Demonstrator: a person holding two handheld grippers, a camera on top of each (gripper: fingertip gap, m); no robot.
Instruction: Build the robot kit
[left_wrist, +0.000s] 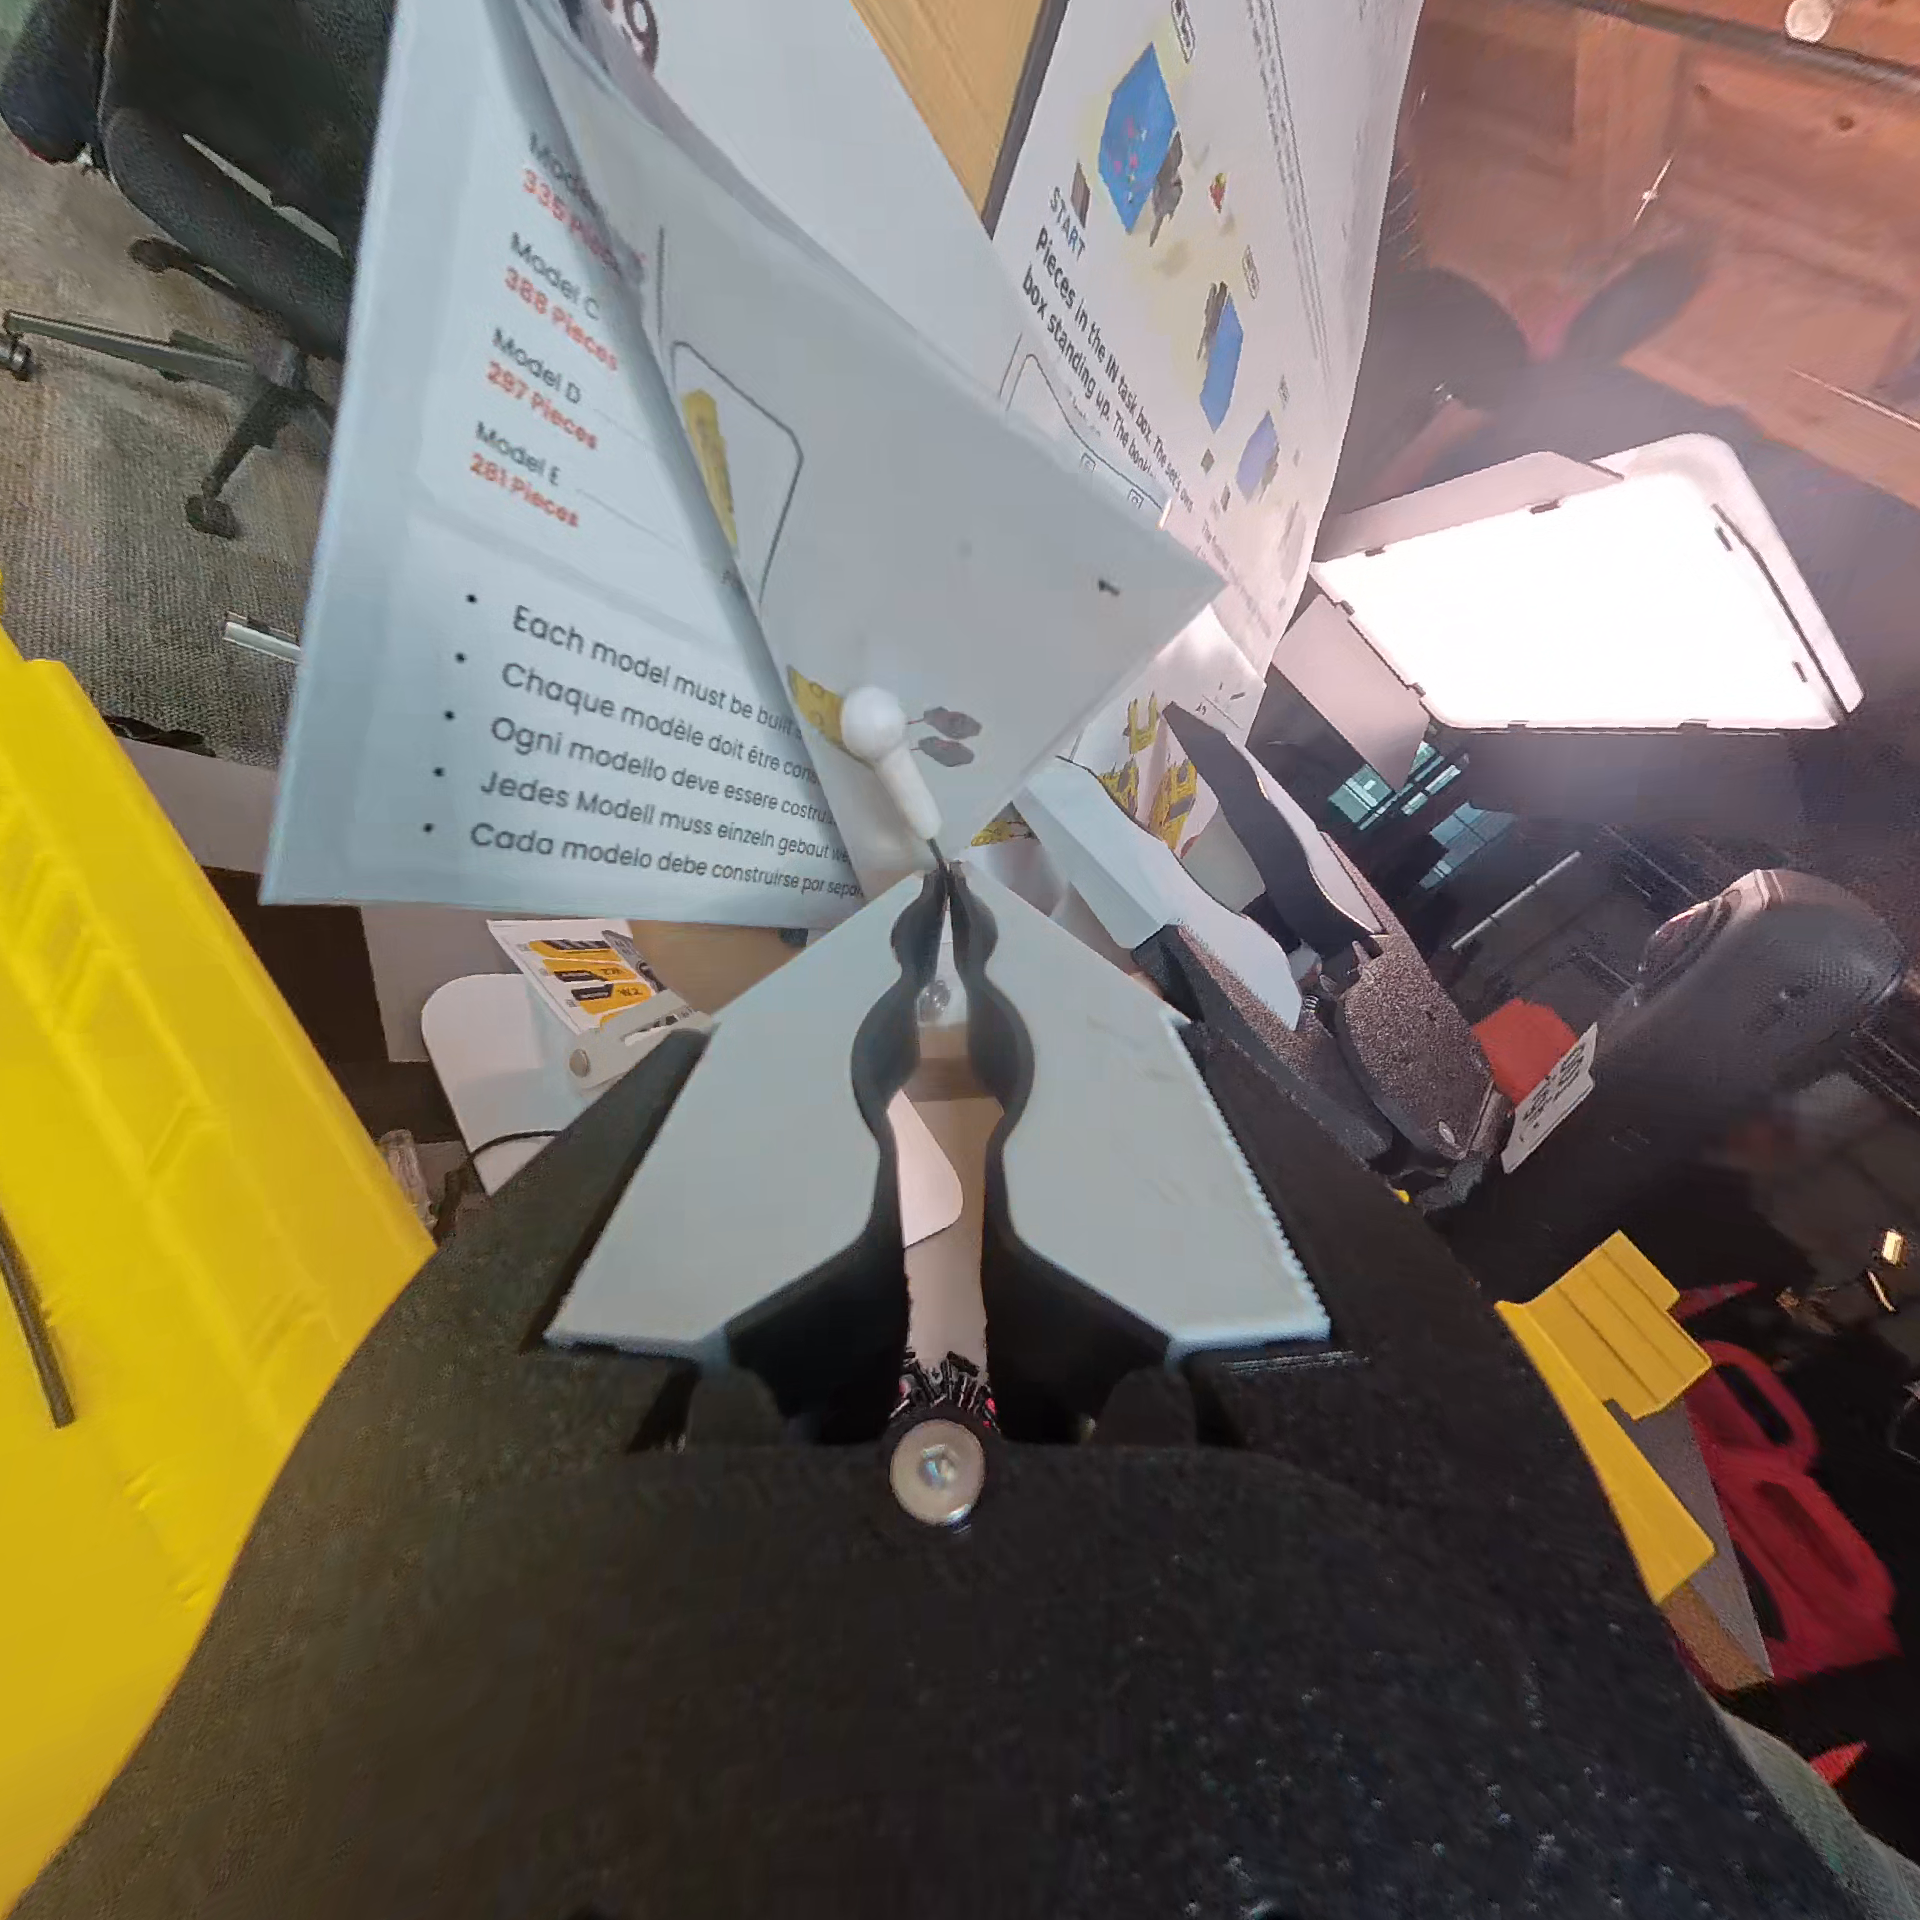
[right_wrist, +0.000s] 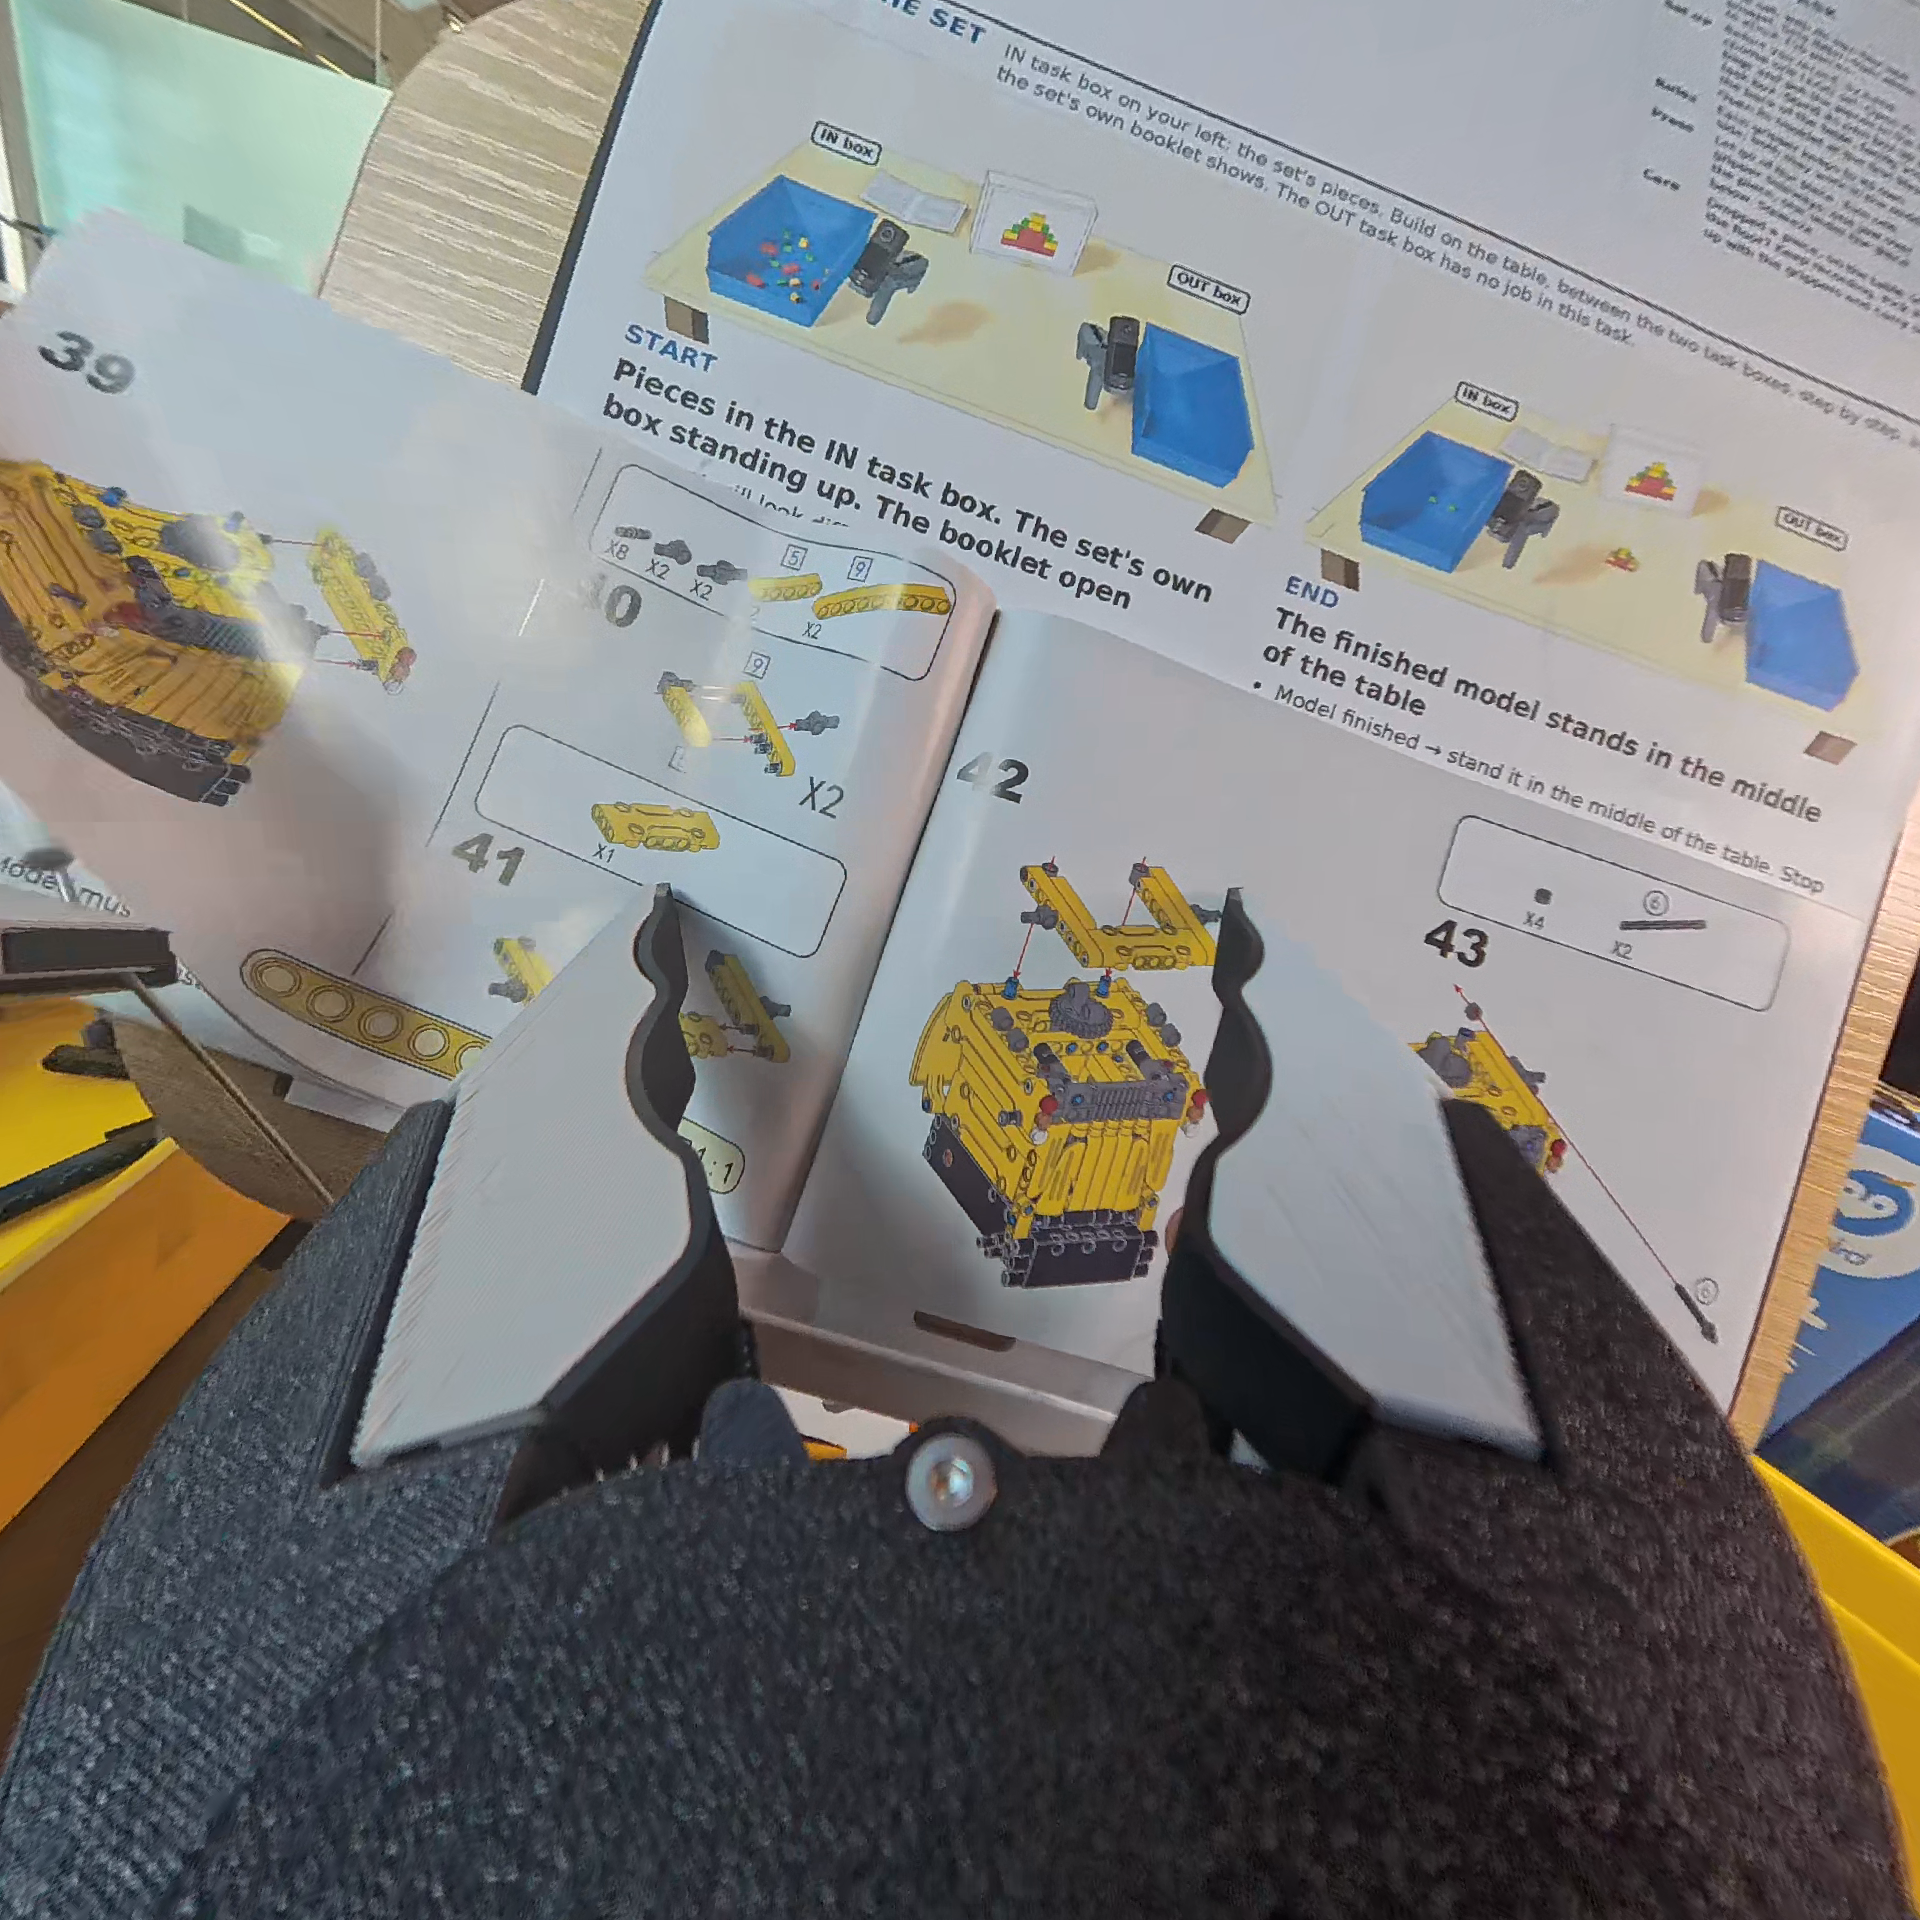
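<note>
Booklet page (left_wrist: 914, 520) lifted mid-turn, pinched at its corner between pressed-together tips of left gripper (left_wrist: 943, 878); booklet (right_wrist: 1039, 935) propped on stand. Right gripper (right_wrist: 945, 904) spread wide, hovering before the open pages. Best handled gently, avoiding tearing.

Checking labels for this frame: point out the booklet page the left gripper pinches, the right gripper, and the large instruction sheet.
booklet page (left_wrist: 914, 540), left wrist view, middle of lifted sheet.
left gripper (left_wrist: 943, 878), left wrist view, shut fingertips.
right gripper (right_wrist: 945, 904), right wrist view, between open fingertips.
instruction sheet (right_wrist: 1351, 343), right wrist view, printed face.
</note>
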